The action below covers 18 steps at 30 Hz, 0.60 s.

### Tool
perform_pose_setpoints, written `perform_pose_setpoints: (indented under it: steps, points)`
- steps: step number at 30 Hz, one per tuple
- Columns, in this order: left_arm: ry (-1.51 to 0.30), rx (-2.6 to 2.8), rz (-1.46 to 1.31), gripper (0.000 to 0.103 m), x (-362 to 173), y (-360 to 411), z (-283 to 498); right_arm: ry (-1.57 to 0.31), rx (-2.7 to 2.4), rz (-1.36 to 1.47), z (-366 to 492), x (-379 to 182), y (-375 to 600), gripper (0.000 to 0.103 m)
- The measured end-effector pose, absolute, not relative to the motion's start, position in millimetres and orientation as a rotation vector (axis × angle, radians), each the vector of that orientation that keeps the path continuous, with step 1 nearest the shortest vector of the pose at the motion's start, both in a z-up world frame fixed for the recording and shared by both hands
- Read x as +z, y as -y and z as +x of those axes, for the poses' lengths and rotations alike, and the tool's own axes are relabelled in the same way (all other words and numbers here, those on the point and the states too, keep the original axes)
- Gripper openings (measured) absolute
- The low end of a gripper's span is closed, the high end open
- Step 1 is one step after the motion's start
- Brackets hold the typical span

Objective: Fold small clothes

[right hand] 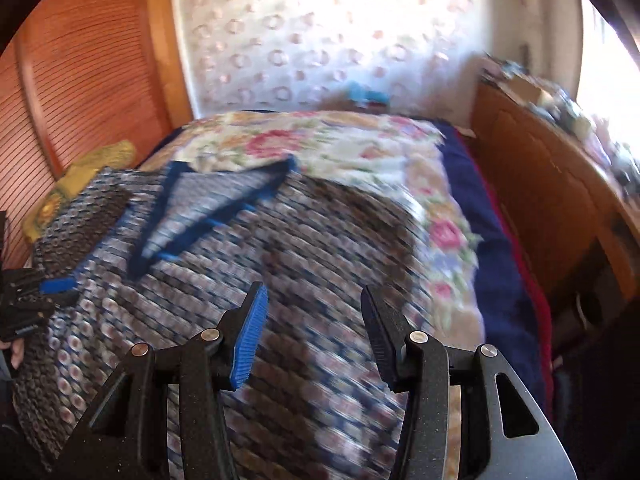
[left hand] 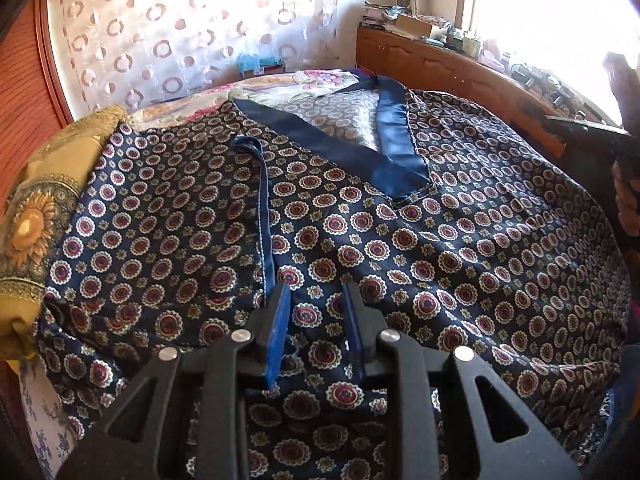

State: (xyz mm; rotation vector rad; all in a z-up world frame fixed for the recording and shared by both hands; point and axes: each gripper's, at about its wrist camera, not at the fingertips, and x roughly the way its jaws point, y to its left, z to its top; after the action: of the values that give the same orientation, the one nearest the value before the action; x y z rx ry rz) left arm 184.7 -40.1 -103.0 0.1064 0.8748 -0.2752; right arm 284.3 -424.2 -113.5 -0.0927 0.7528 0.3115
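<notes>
A navy V-neck top point(left hand: 360, 232), printed with red and cream medallions and trimmed in plain blue satin at the neckline point(left hand: 396, 148), is lying spread flat across the bed, its neck opening pointing toward the far curtain. One side is lying doubled over, a blue-piped hem point(left hand: 264, 216) running down the front. The left claw point(left hand: 316, 300) is hovering low over the lower middle of the top, its blue pads standing a narrow gap apart with nothing pinched between them. The right claw point(right hand: 314, 304) is hanging over the right half of the top in a blurred view, its jaws standing wide and gripping nothing. Beneath the top, a floral bedspread point(right hand: 344, 140) is covering the bed, with a yellow sunflower pillow point(left hand: 28, 220) lying at the left by the wooden headboard point(right hand: 80, 80). A cluttered wooden cabinet point(left hand: 432, 64) is standing along the right side.
</notes>
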Motion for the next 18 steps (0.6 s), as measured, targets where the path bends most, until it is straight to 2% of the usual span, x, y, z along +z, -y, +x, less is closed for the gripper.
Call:
perform_pose_setpoints:
  steps: [6, 12, 18]
  points:
    - [-0.876, -0.294, 0.096, 0.03, -106, 39, 186, -0.807, 0.239, -0.017, 271, -133, 471, 0.049]
    - [-0.875, -0.294, 0.099, 0.031, -106, 40, 187, -0.872, 0.213, 0.048, 258, -152, 498, 0.049]
    - [-0.874, -0.289, 0.107, 0.032, -106, 41, 186, -0.913, 0.227, 0.086, 250, -162, 506, 0.041]
